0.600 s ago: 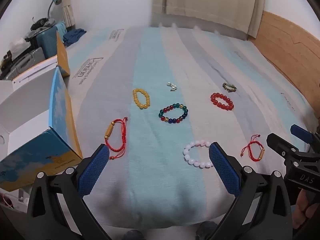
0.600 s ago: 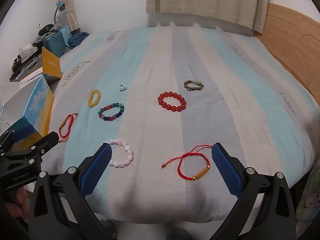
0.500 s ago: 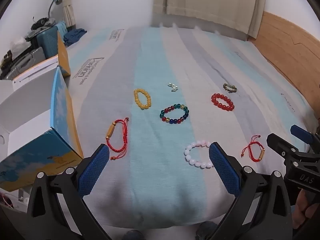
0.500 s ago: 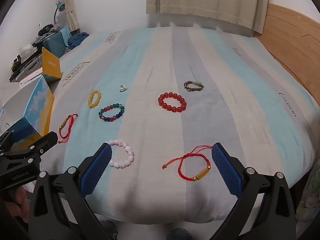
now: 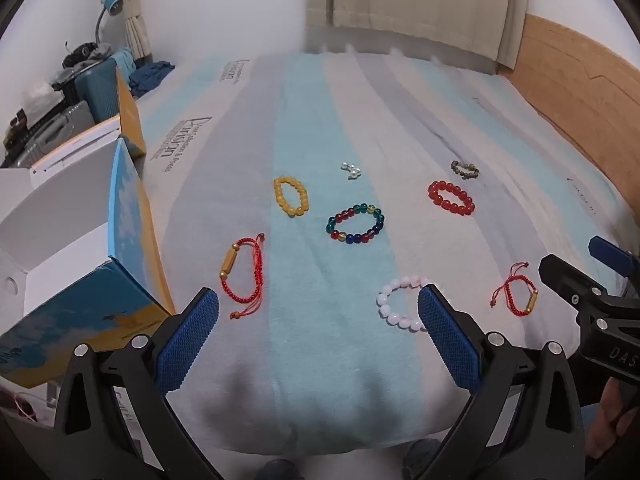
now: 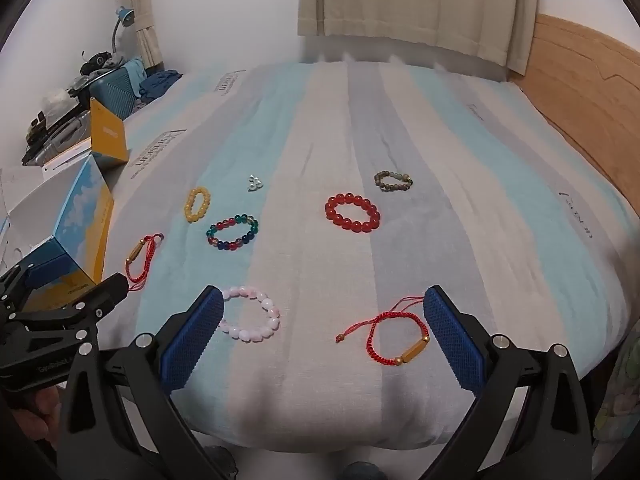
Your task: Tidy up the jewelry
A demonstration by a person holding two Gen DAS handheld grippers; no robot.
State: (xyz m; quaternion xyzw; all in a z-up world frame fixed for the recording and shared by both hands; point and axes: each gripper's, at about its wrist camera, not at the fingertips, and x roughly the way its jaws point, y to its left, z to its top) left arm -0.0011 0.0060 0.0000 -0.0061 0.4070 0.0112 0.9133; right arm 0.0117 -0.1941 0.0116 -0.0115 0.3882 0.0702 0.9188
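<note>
Several bracelets lie spread on a striped bed (image 5: 320, 380). From the left wrist view: a red cord bracelet (image 5: 243, 274), a yellow bead one (image 5: 291, 195), a multicolour bead one (image 5: 355, 224), a red bead one (image 5: 451, 197), a pink bead one (image 5: 400, 303), another red cord one (image 5: 516, 289), a small brown one (image 5: 465, 169) and pearl pieces (image 5: 351, 170). My left gripper (image 5: 318, 334) hovers open above the near edge, nothing between its fingers. My right gripper (image 6: 322, 332) is also open and empty, with the pink bracelet (image 6: 250, 314) by its left pad and the red cord bracelet (image 6: 396, 336) by its right pad.
An open blue-and-yellow box (image 5: 80, 264) with a white inside stands at the bed's left edge. Suitcases and clutter (image 5: 68, 92) sit behind it. A wooden headboard (image 5: 580, 100) runs along the right. Curtains (image 6: 416, 4) hang at the back.
Both views have shifted only very slightly; the bracelets lie where they were and both grippers stay open.
</note>
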